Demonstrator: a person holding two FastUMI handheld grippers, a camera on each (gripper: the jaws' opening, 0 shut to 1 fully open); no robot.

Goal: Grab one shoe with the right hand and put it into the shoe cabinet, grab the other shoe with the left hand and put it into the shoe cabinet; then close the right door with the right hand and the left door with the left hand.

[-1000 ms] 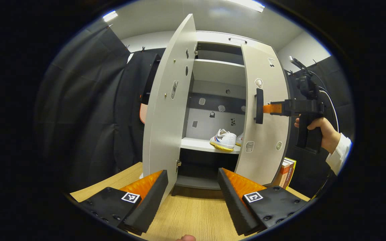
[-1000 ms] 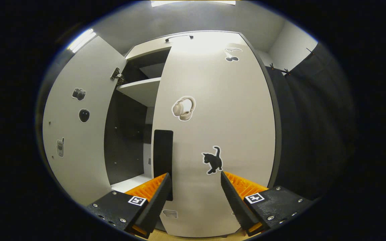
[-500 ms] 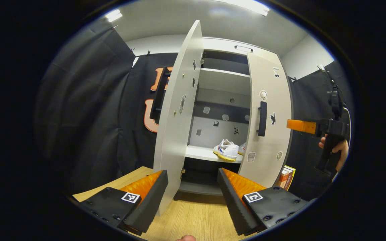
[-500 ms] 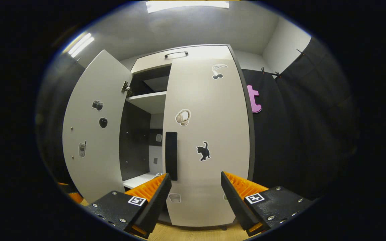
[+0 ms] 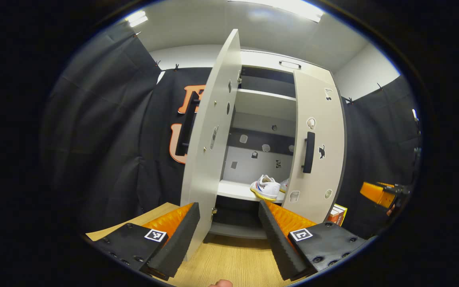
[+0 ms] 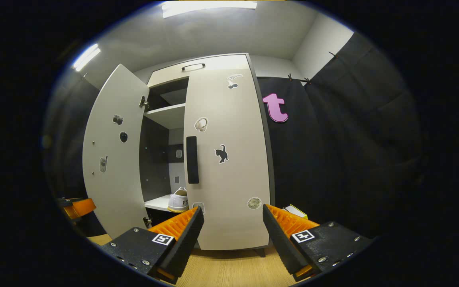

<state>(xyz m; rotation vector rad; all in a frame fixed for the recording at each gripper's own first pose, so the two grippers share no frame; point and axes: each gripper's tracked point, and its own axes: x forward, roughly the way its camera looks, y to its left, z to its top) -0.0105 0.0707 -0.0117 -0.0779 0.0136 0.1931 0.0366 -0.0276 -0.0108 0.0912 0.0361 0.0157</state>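
The shoe cabinet [image 5: 267,65] stands on the wooden floor with its left door [image 5: 209,151] swung wide open. Its right door [image 5: 319,147] looks shut against the frame. A white shoe [image 5: 265,187] with a yellow sole sits on the middle shelf, and a second shoe [image 5: 285,185] shows partly behind the right door. My left gripper [image 5: 229,231] is open and empty, low in front of the opening. In the right gripper view my right gripper [image 6: 231,235] is open and empty, back from the right door [image 6: 225,159]. A shoe [image 6: 178,200] shows through the gap.
Each door has a black vertical handle [image 5: 308,152] [image 5: 185,127]. Books [image 5: 337,213] stand on the floor at the cabinet's right side. Black cloth walls close in on both sides. The right gripper [image 5: 377,194] shows at the far right edge of the left gripper view.
The right gripper let off the right door's handle and drew back and down to the right. The right door swung shut. My left gripper shifted only slightly.
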